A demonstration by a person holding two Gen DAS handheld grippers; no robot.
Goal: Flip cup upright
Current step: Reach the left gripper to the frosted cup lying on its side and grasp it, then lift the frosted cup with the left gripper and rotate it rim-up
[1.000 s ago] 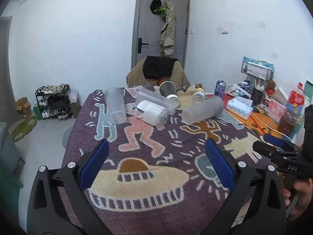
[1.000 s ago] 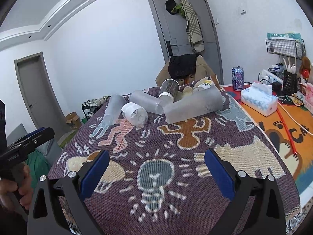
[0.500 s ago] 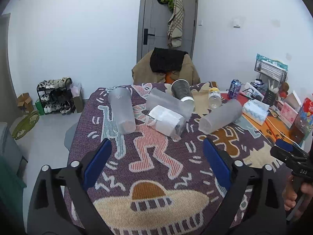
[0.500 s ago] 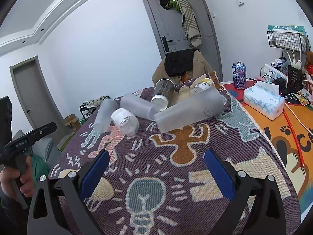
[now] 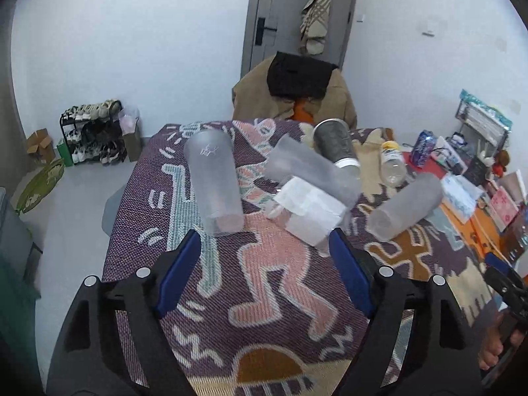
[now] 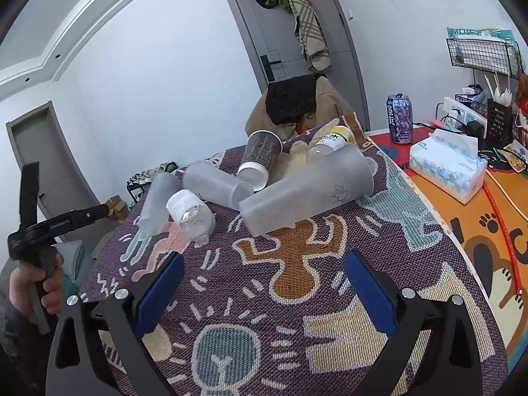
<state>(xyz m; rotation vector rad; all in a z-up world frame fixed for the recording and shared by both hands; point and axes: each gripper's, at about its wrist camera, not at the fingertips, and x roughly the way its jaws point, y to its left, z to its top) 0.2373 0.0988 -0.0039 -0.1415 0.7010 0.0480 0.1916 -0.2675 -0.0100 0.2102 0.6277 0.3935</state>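
A table carried a purple cloth (image 5: 264,283) woven with cartoon figures, and beside it lay an orange mat (image 6: 478,231). On the cloth lay several frosted cups (image 6: 307,191) on their sides, a dark paper cup (image 5: 335,143) and clear bottles (image 5: 391,165). A tissue pack (image 6: 448,166) and a drink can (image 6: 399,118) sat on the orange mat.

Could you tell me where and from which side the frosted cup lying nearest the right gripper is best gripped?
Probably across the mid-body of the frosted cup, coming from above with the open right gripper. It lies on its side, wide rim toward the tissue box, and its upper wall is bare there.
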